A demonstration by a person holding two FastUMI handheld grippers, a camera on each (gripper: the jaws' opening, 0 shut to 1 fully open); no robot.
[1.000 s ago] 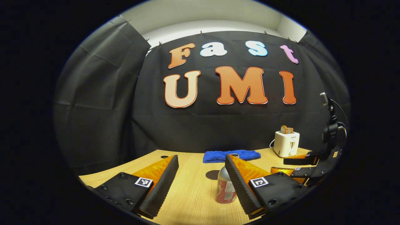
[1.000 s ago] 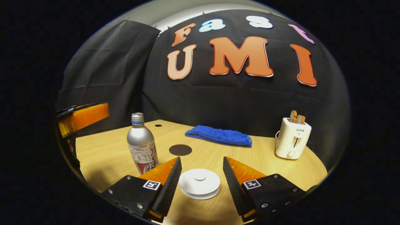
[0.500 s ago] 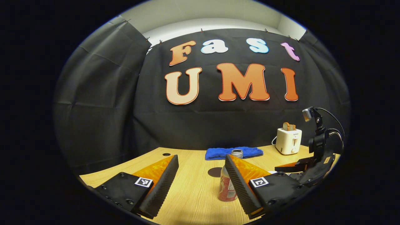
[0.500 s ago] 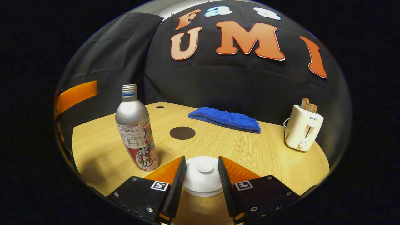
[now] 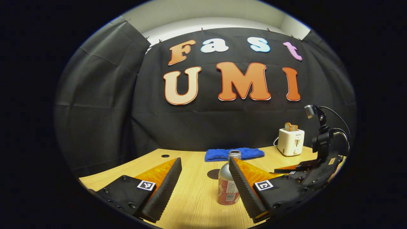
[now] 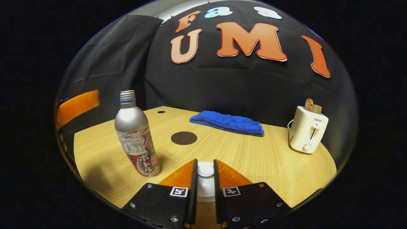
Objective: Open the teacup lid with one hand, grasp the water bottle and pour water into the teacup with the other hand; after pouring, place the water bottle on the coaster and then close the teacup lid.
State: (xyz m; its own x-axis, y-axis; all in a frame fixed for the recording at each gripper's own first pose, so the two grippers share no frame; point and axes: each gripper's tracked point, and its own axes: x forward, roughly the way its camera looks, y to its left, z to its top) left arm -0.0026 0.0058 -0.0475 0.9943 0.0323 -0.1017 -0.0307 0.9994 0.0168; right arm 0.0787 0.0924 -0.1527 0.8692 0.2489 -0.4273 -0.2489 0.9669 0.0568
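Note:
A silver water bottle (image 6: pixel 135 136) with a red label stands upright and uncapped on the wooden table (image 6: pixel 264 162). In the left gripper view the bottle (image 5: pixel 226 187) rises just ahead of my open left gripper (image 5: pixel 205 159), partly behind its right finger. My right gripper (image 6: pixel 205 165) is shut on the small knob of the white teacup lid (image 6: pixel 205 190); the cup beneath is hidden. A dark round coaster (image 6: pixel 183 138) lies behind the lid, to the right of the bottle. The right gripper (image 5: pixel 286 170) also appears low at the right of the left gripper view.
A folded blue towel (image 6: pixel 227 123) lies at the back of the table. A white toaster (image 6: pixel 306 130) with bread slices stands at the back right. An orange finger (image 6: pixel 78 103) of the left gripper shows at the far left, beyond the bottle.
The right gripper's fingers have come together on the lid's knob, from wide open a second ago. The left gripper has shifted slightly, so more of the bottle shows.

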